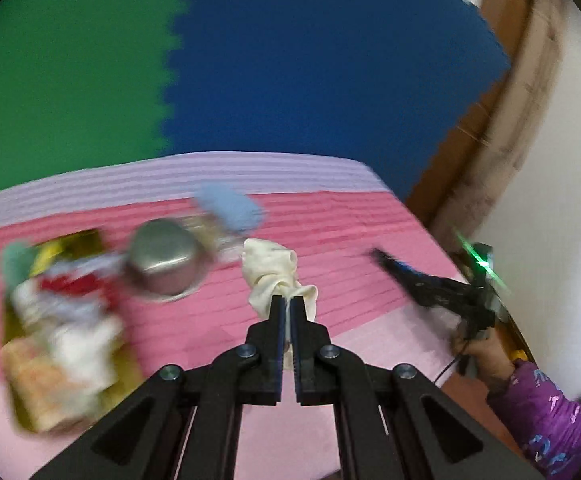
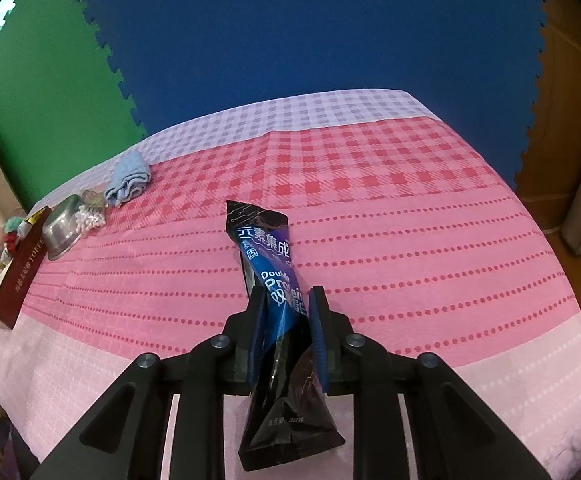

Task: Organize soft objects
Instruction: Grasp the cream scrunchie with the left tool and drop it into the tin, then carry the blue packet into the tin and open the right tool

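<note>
The left hand-held gripper (image 1: 287,304) has its jaws pressed nearly together on a bunched cream cloth (image 1: 271,272), which it holds up above the pink checked table (image 1: 362,232). The cloth sticks out past the fingertips toward 12 o'clock.

The right hand-held gripper (image 2: 288,296) pinches a dark blue and black snack pouch (image 2: 268,248), its fingers closed on the pouch's middle. The printed top end points toward 12 o'clock and the folded bottom end hangs back between the gripper's arms.

From the right wrist view, a light blue cloth (image 2: 128,178) lies crumpled on the table at about 10 o'clock, near the far left edge. Just beside it toward 8 o'clock is an overturned metal bowl (image 2: 62,226) with small white beads (image 2: 90,216) next to it. A dark red box (image 2: 20,274) sits at the left edge at 9 o'clock, with soft items heaped in it; the left wrist view is too blurred to tell them apart.
</note>
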`<action>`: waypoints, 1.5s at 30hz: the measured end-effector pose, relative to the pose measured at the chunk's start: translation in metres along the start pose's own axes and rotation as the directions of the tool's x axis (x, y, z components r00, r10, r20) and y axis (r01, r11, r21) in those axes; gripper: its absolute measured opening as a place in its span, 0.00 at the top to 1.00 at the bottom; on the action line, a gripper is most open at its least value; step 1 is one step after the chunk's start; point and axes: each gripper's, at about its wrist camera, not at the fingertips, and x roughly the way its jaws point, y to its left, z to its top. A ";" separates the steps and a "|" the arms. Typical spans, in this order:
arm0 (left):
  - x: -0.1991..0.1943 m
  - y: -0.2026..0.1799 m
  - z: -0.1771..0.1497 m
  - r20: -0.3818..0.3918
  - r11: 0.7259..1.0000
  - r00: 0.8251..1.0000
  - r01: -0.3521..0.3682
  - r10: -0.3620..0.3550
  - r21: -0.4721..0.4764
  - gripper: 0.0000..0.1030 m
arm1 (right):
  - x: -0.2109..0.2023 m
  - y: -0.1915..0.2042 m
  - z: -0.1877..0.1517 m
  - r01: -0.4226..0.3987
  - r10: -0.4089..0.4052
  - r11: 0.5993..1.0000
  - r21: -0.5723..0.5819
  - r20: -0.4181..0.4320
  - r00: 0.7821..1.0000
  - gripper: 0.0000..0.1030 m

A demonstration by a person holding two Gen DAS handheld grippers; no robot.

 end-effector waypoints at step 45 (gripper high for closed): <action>-0.101 0.060 -0.156 0.124 0.788 0.780 -0.595 0.613 -0.157 0.26 | -0.030 0.206 0.048 -0.578 0.604 0.790 0.204 -0.099 0.791 0.81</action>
